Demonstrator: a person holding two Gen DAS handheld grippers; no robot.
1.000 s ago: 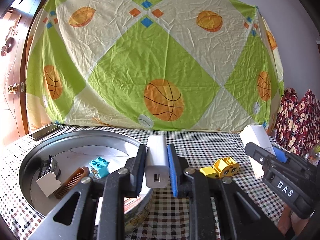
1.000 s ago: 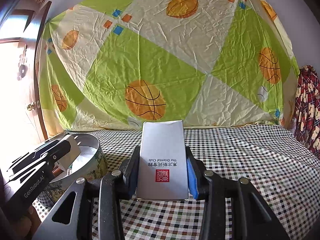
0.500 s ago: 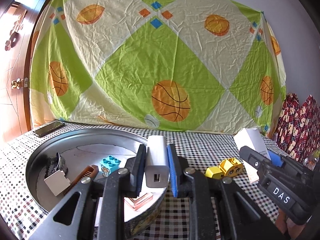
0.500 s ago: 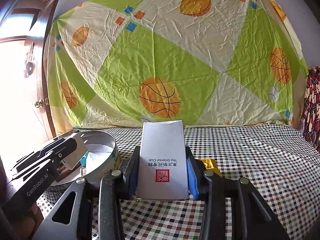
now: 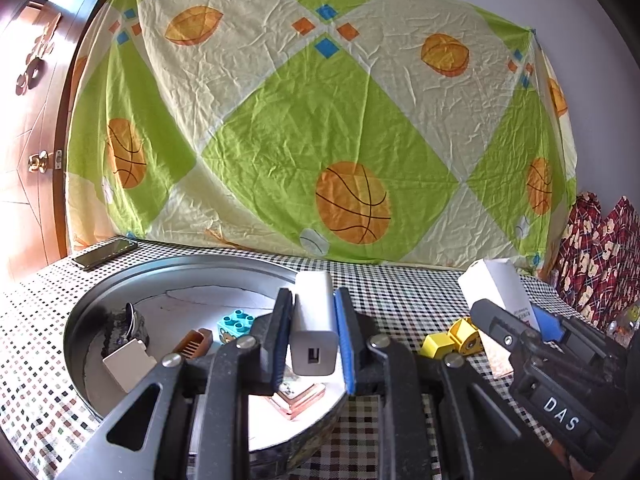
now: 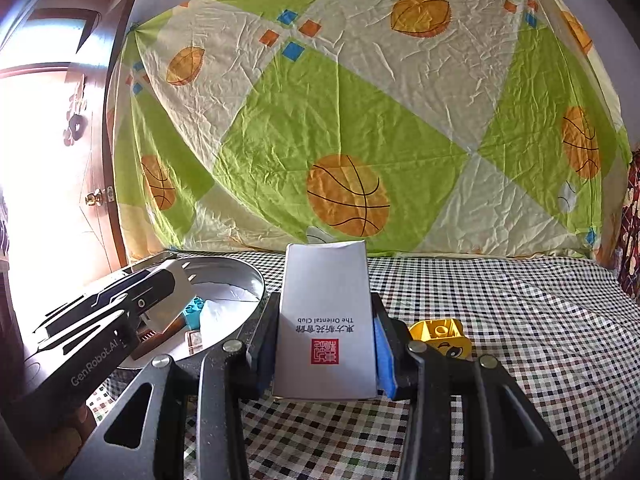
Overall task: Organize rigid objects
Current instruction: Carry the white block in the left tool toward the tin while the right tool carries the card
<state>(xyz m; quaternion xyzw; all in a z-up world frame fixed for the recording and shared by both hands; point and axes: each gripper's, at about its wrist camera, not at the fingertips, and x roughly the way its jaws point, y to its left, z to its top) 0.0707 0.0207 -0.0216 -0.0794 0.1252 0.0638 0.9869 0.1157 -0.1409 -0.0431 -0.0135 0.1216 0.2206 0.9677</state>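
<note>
**Both grippers hold something**

The left gripper [image 5: 312,344] squeezes a white charger [image 5: 313,332] above the round tin [image 5: 80,344]. The right gripper [image 6: 326,344] squeezes a white box [image 6: 326,320]. A yellow toy block [image 6: 440,336] sits nearby on the checkered cloth [image 6: 520,320]. A basketball sheet [image 5: 320,120] hangs behind.

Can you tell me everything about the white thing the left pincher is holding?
The white charger block is a smooth, boxy plug-in block, plastic by the look, with rounded edges. The end facing the camera has one small rectangular socket. It is pinched on both sides by the blue-padded fingers of the left gripper, lying lengthwise along them, and is held in the air above the near edge of the round metal tin. Nothing else touches it.
</note>
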